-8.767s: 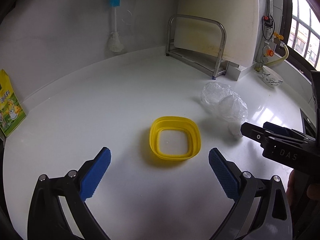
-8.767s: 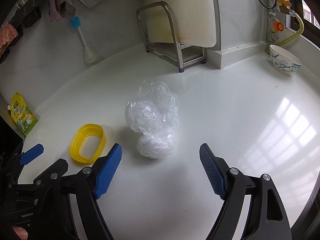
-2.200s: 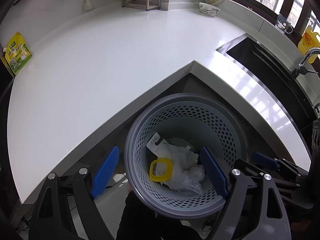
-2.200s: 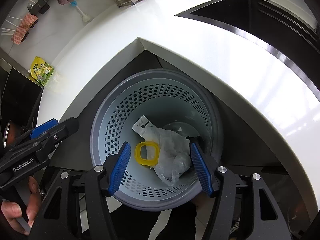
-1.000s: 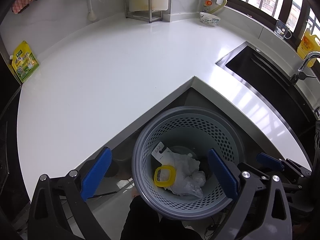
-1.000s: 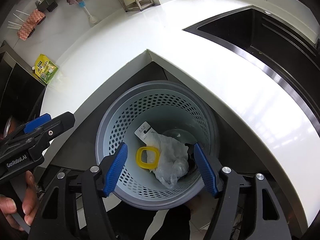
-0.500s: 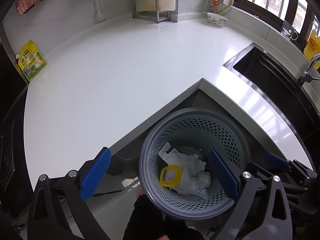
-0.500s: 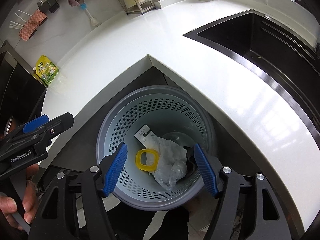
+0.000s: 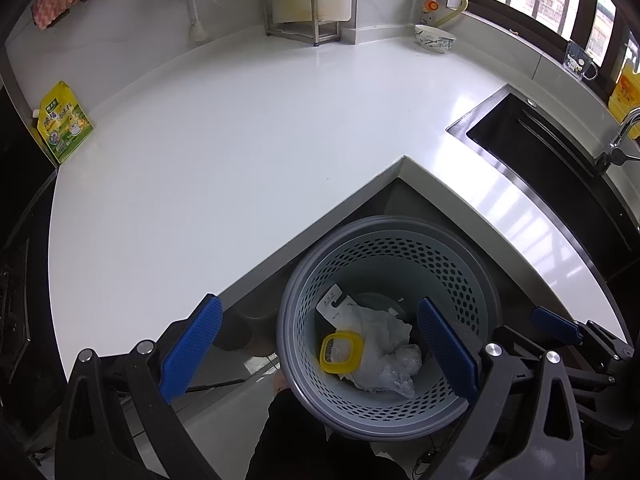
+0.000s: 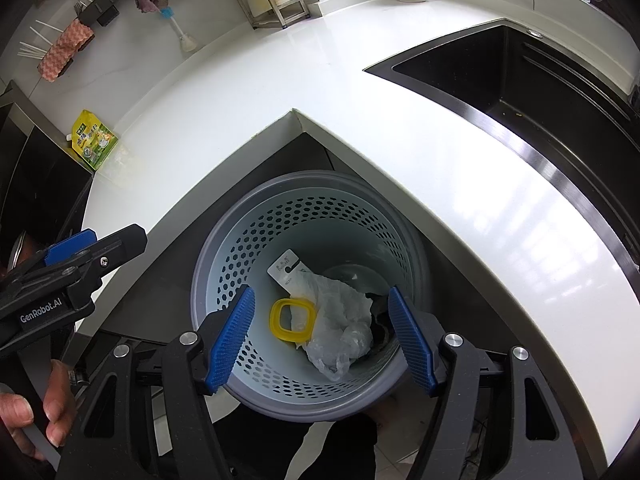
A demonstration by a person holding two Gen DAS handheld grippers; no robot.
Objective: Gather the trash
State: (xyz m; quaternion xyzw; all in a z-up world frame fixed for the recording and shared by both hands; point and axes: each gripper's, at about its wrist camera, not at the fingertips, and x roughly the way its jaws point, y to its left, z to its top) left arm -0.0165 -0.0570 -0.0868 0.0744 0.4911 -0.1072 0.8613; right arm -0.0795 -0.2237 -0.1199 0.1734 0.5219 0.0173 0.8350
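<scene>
A grey perforated trash basket (image 9: 476,280) stands on the floor in the corner under the white counter (image 9: 240,140); it also shows in the right wrist view (image 10: 248,240). Inside it lie a yellow square ring (image 9: 341,352) (image 10: 291,319), a crumpled clear plastic bag (image 9: 384,356) (image 10: 340,328) and a white tag (image 9: 332,304) (image 10: 285,267). My left gripper (image 9: 320,350) is open and empty above the basket. My right gripper (image 10: 320,334) is open and empty above the basket.
A dark sink (image 9: 552,168) is set in the counter at the right. A yellow-green pouch (image 9: 62,122), a steel rack (image 9: 296,12), a brush (image 9: 194,12) and a bowl (image 9: 434,38) stand along the back wall.
The ring and bag were on the counter earlier and now lie in the basket. Both grippers have risen away from the basket, so more counter shows.
</scene>
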